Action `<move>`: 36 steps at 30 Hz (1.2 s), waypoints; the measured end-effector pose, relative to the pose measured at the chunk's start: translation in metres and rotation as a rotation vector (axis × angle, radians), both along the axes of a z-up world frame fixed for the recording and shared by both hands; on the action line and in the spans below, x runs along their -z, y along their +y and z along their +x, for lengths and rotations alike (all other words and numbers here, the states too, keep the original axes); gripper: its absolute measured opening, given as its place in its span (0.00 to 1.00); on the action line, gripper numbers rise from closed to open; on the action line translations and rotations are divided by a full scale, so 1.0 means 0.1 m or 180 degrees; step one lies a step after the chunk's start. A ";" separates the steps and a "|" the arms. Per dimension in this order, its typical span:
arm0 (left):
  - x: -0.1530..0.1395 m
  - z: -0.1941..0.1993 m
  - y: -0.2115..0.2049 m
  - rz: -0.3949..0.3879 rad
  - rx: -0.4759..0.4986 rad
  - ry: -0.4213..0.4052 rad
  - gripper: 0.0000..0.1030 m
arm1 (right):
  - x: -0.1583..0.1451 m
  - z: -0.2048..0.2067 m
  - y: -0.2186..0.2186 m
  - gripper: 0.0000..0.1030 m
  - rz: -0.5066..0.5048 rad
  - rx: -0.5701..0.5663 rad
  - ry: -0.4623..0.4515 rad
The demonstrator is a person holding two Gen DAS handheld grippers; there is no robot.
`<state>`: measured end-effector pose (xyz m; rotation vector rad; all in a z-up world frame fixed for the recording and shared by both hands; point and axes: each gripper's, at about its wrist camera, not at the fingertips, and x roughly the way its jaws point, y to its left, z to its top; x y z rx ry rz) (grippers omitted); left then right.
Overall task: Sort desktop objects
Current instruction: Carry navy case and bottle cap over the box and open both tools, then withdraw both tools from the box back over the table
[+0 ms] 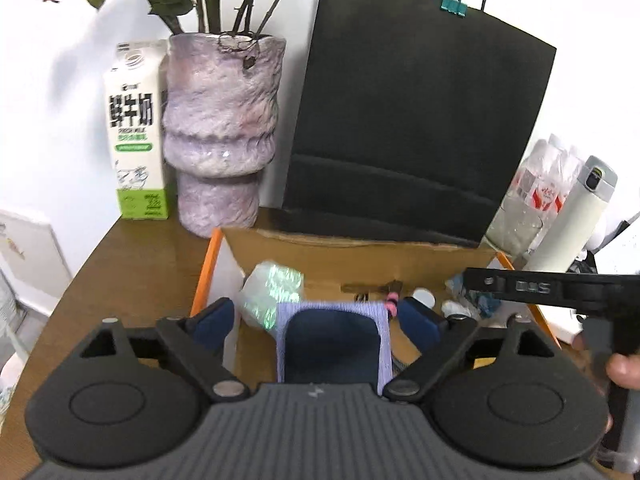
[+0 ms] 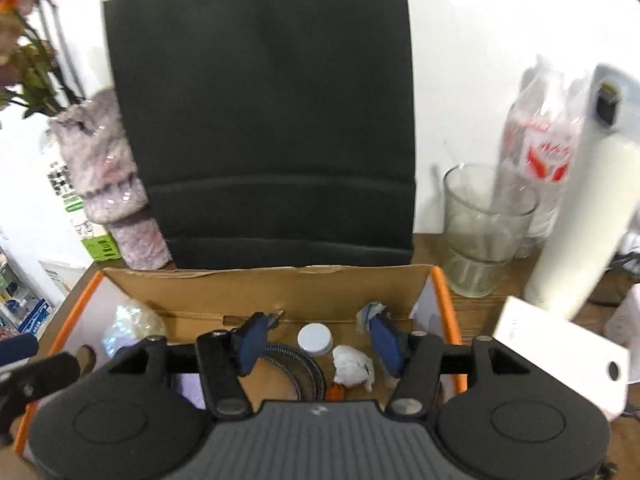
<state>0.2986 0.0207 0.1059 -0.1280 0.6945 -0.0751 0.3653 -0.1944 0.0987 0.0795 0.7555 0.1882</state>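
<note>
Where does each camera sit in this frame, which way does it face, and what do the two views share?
Left wrist: on the left gripper, looking down into the cardboard box; its open fingers straddle a lilac pouch; the right gripper and a person's fingertips show at right.
Right wrist: on the right gripper, over the same box, facing a white cap and crumpled tissue; open fingers.
Shared: box, black paper bag, vase, white flask.

Milk carton: "鲜牛奶", "FRESH MILK"
</note>
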 end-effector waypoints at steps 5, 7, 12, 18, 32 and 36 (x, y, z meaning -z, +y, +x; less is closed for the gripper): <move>0.17 -0.76 -0.10 0.0272 -0.0377 0.0021 0.95 | -0.17 -0.92 -0.05 0.71 -0.0021 -0.0083 -0.0310; 0.26 -1.21 -0.10 0.0039 -0.0350 0.0002 0.96 | -0.16 -1.42 -0.07 0.71 -0.0041 -0.0158 -0.0445; 0.32 -2.28 -0.23 0.0089 -0.0159 -0.0276 1.00 | -0.04 -2.61 -0.10 0.81 -0.0123 -0.0298 -0.0640; 0.54 -3.21 -0.39 0.0423 0.0143 -0.0517 1.00 | 0.30 -3.60 -0.07 0.82 -0.0304 -0.0299 -0.0535; 0.86 -3.64 -0.41 0.0445 0.0215 -0.0520 1.00 | 0.67 -4.51 -0.13 0.81 -0.0468 -0.0185 -0.0605; 0.86 -3.49 -0.38 0.0358 0.0202 -0.0472 1.00 | 0.61 -4.30 -0.22 0.80 -0.0484 -0.0133 -0.0642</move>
